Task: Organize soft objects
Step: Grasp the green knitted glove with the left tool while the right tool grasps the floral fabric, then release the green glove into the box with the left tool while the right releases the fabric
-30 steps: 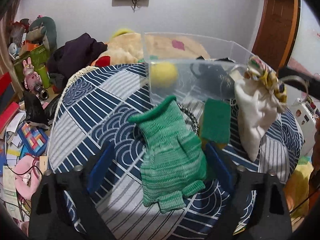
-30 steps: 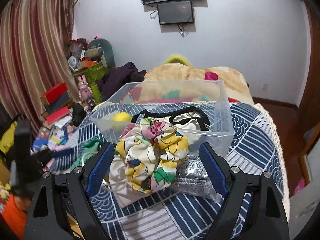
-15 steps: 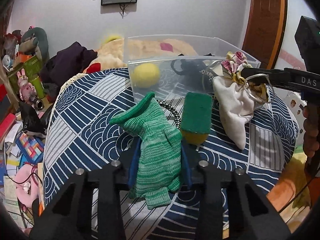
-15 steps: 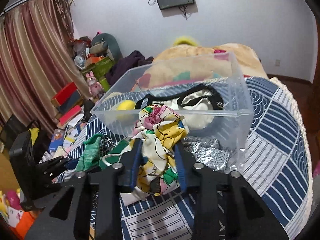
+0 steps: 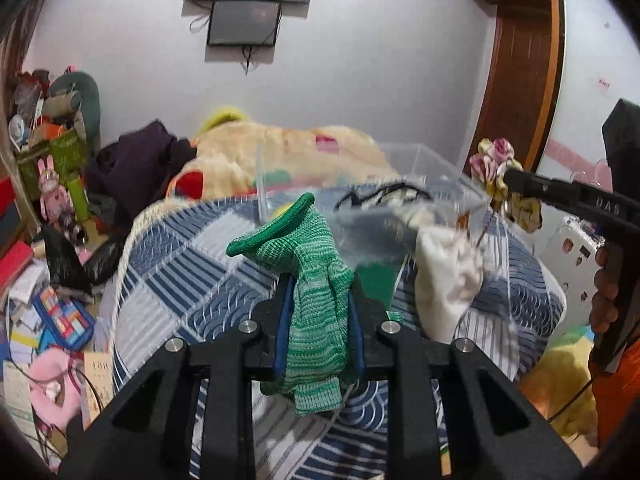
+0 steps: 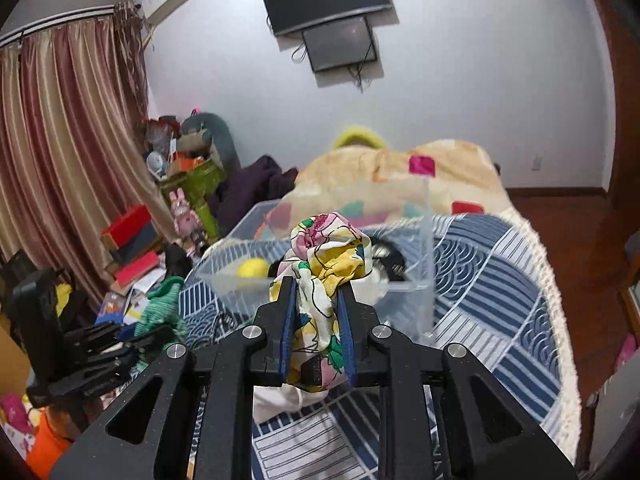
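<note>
My left gripper (image 5: pixel 318 300) is shut on a green knitted glove (image 5: pixel 316 280) and holds it above the blue patterned cloth (image 5: pixel 192 264). My right gripper (image 6: pixel 316 292) is shut on the floral top of a white drawstring pouch (image 6: pixel 324 264), lifted in front of the clear plastic box (image 6: pixel 424 264). The pouch (image 5: pixel 448 280) hangs at the right in the left wrist view. The box (image 5: pixel 424 172) holds a yellow ball (image 6: pixel 252 268) and a black-trimmed item (image 6: pixel 384 256). The glove (image 6: pixel 164 308) and left gripper (image 6: pixel 120 344) show at the left in the right wrist view.
A green sponge (image 5: pixel 376 284) lies on the cloth behind the glove. A beige blanket (image 6: pixel 400 176) is heaped behind the box. Toys, books and boxes (image 5: pixel 48 264) clutter the floor at the left. A curtain (image 6: pixel 68 160) hangs at far left.
Both grippers have shut, the left on the glove and the right on the pouch, and both have lifted their items off the cloth.
</note>
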